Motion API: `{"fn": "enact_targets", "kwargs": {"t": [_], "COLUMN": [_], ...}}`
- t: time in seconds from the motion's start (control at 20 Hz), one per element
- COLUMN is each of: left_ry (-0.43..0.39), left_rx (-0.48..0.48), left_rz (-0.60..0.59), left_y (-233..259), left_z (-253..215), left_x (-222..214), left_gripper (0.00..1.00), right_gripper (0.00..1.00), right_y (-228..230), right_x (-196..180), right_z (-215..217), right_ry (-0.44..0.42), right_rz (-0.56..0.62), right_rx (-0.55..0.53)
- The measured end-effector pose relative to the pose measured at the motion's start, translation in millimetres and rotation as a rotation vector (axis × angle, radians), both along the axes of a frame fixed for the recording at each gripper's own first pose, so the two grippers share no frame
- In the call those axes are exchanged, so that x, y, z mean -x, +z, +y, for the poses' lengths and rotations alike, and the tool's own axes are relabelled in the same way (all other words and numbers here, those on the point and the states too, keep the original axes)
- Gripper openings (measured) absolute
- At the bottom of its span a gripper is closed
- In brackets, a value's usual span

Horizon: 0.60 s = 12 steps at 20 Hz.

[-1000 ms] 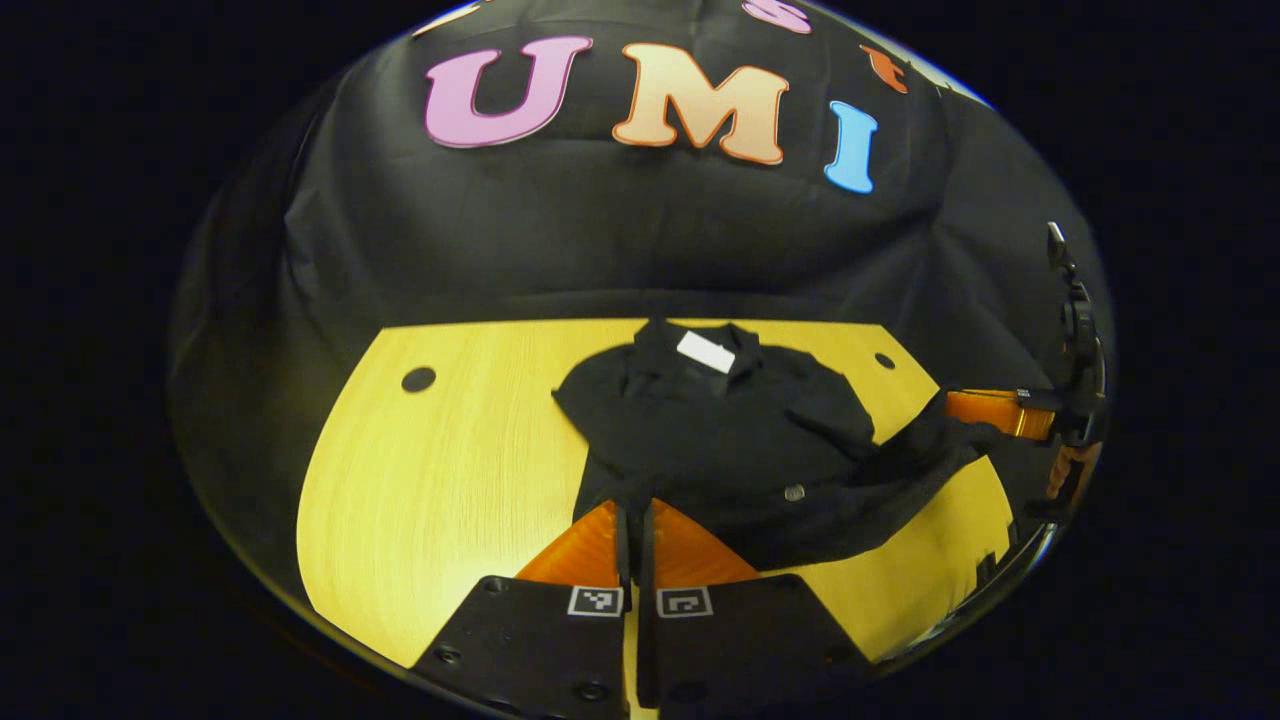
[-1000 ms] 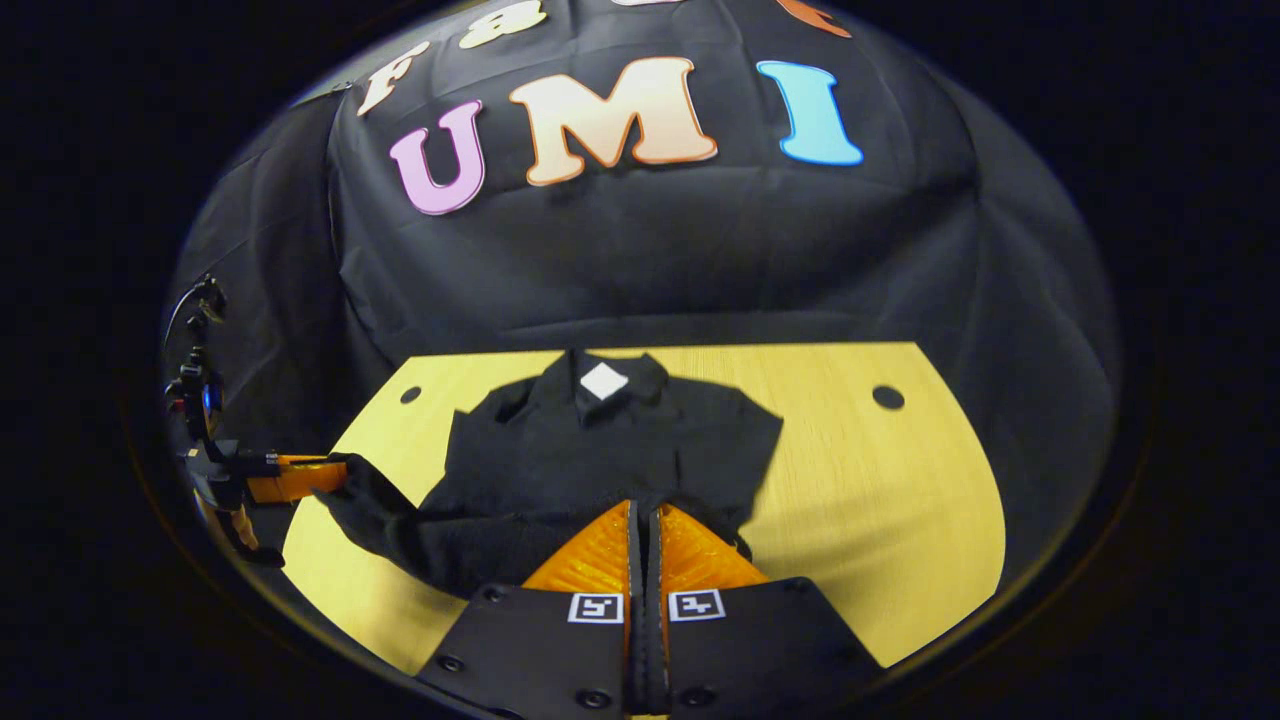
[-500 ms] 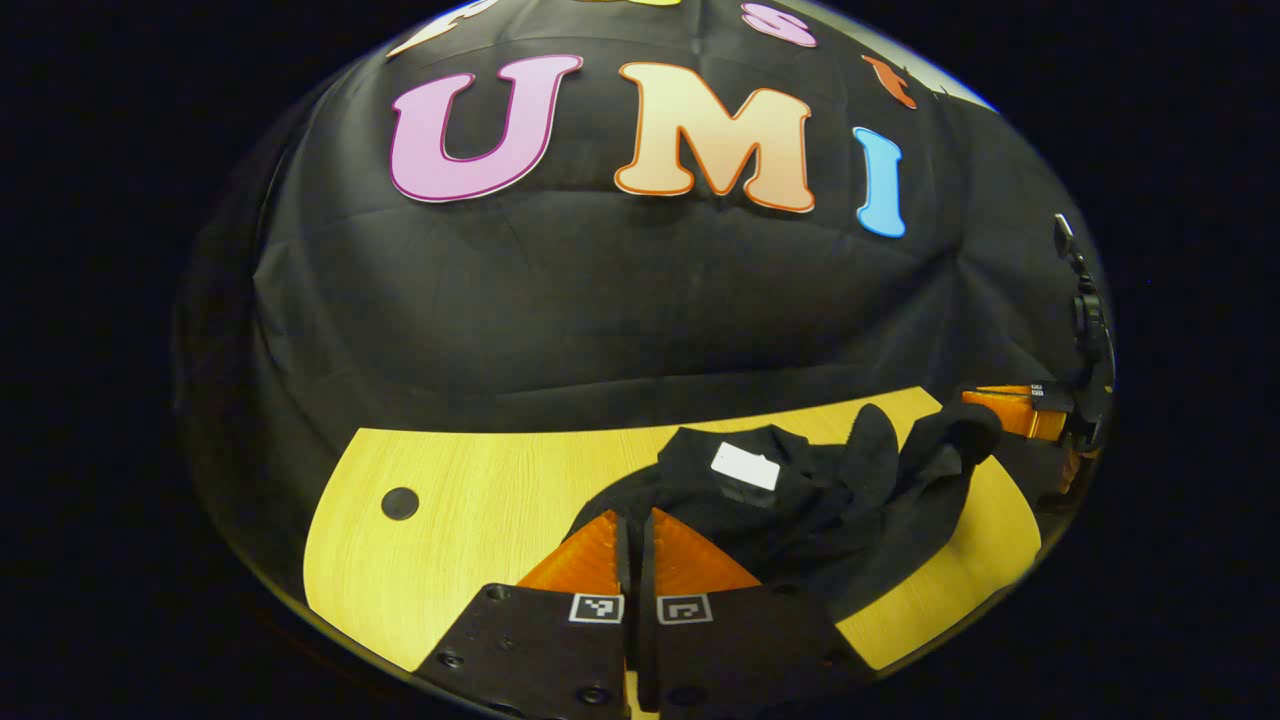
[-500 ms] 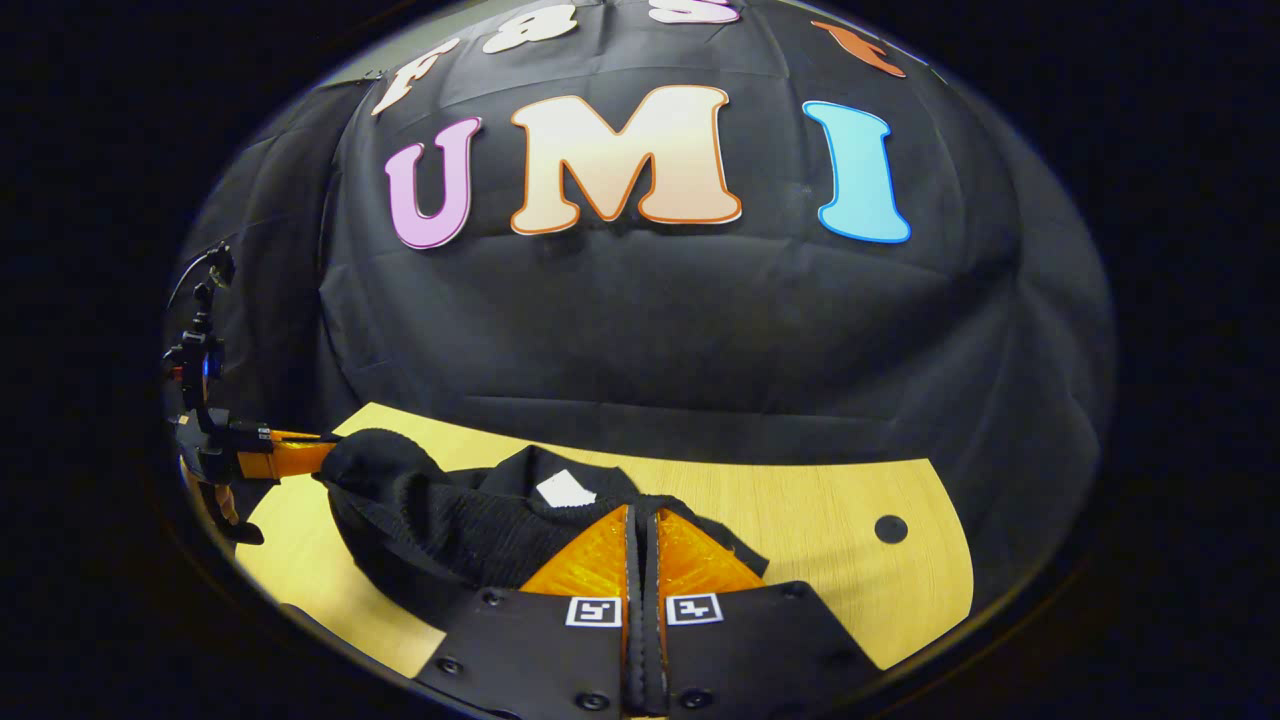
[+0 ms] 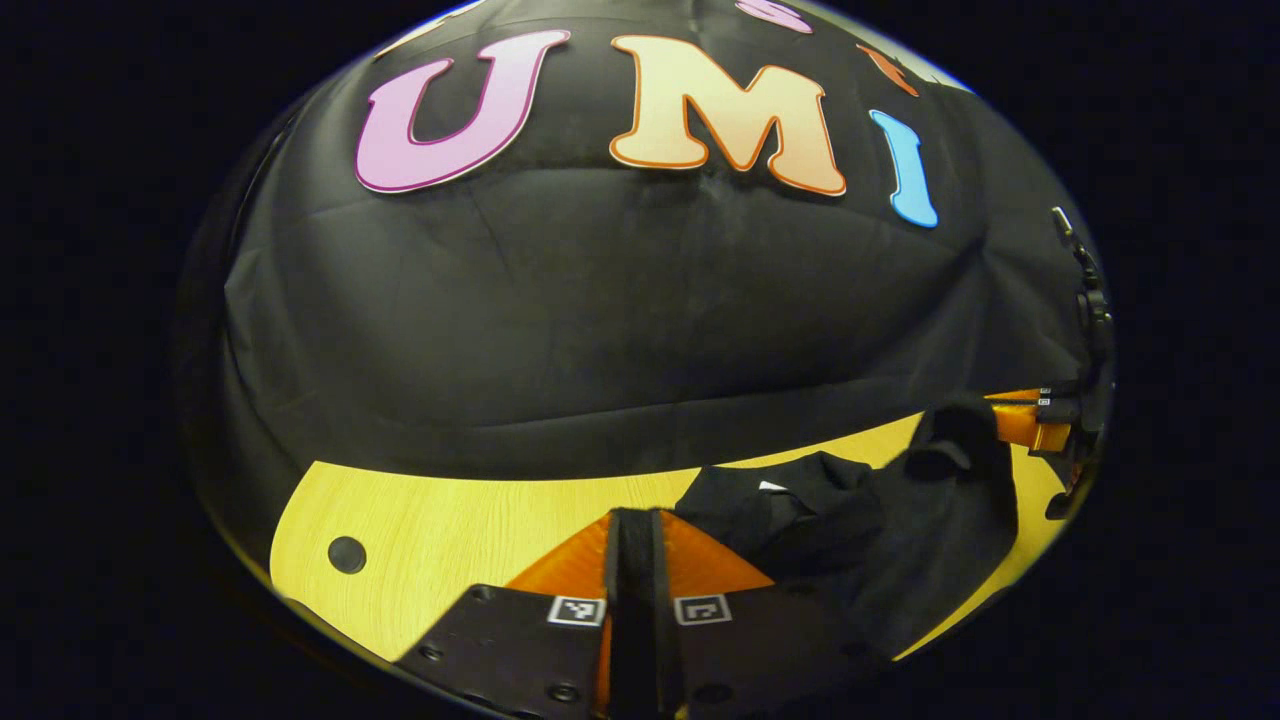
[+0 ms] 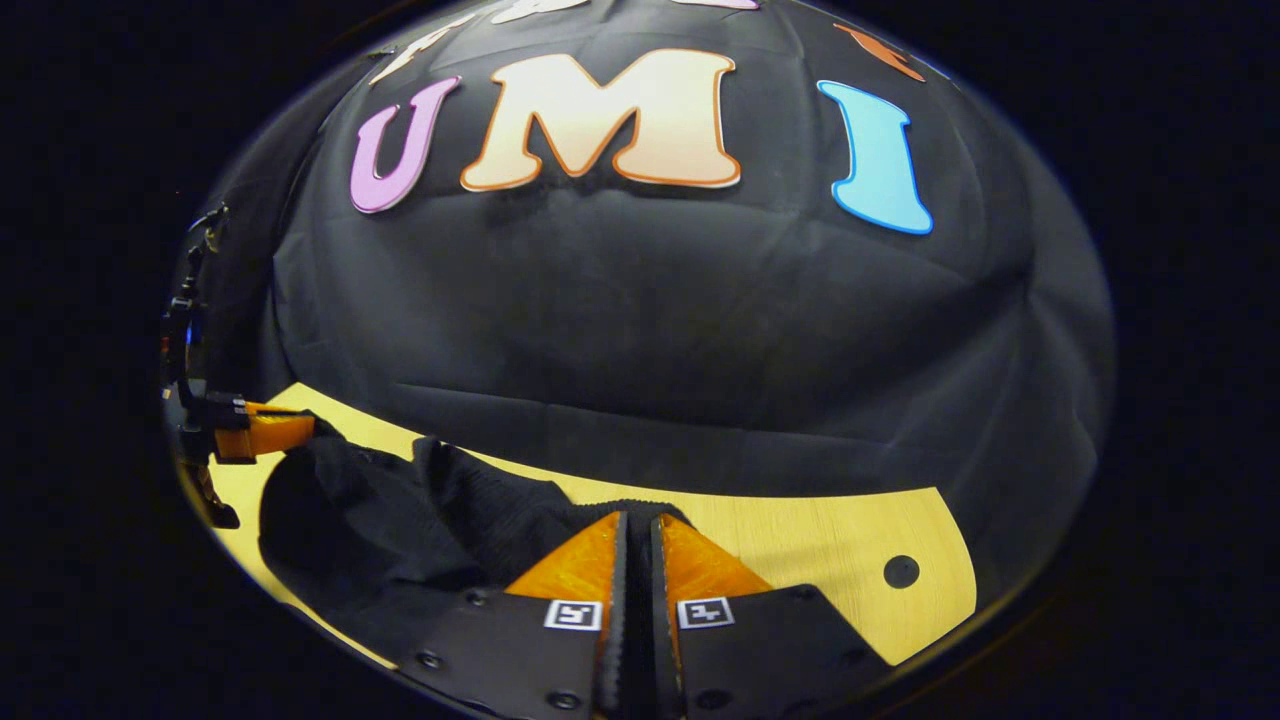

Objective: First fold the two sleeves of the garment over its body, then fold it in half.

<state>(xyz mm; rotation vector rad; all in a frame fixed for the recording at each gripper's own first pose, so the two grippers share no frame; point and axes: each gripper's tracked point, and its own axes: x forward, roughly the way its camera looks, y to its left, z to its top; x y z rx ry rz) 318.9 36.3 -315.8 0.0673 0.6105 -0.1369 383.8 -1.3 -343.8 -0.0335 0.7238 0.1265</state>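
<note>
Left gripper view, going left to right: wooden table (image 5: 450, 520) with a dark round hole (image 5: 347, 553) near its left end. Left gripper (image 5: 636, 525) is sitting at bottom centre, fingers pressed together with black fabric pinched in the slit between them. Right of it the black garment (image 5: 880, 530) is lying bunched on the table's right part, a small white label (image 5: 772, 487) peeking out of the folds. At far right the right gripper (image 5: 1005, 422) is gripping a raised edge of the garment.

Right gripper view: at far left the left gripper (image 6: 305, 428) is clamping the garment (image 6: 400, 520) edge, the cloth rumpled over the table's (image 6: 820, 540) left side. The right gripper (image 6: 636, 530) at bottom centre is closed on fabric too. Bare wood is showing to the right, with a hole (image 6: 901, 571).
</note>
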Motion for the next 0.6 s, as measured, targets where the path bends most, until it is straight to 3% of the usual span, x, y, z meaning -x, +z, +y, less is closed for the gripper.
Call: {"fn": "enact_targets", "kwargs": {"t": [0.1,0.25,0.3,0.45,0.6], "left_ry": [0.019,0.026,0.033,0.081,0.12], "left_rx": [0.011,0.034,0.043,0.071,0.093], "left_rz": [-0.043,-0.039,-0.037,-0.052,-0.086], "left_y": [4,4,5,14,35], "left_z": [3,-4,-4,0,6], "left_x": [-7,-3,-3,2,19], "left_gripper": [0.35,0.96,0.95,0.95,0.94], "right_gripper": [0.2,0.79,0.8,0.99,0.99], "right_y": [-5,10,16,28,45], "right_x": [-6,-16,-17,-8,8], "right_z": [-4,-8,-9,-5,4], "right_ry": [-0.047,-0.065,-0.064,-0.044,-0.034], "right_rz": [-0.005,-0.072,-0.09,-0.097,-0.118], "right_rx": [0.009,0.025,0.035,0.041,0.031]}}
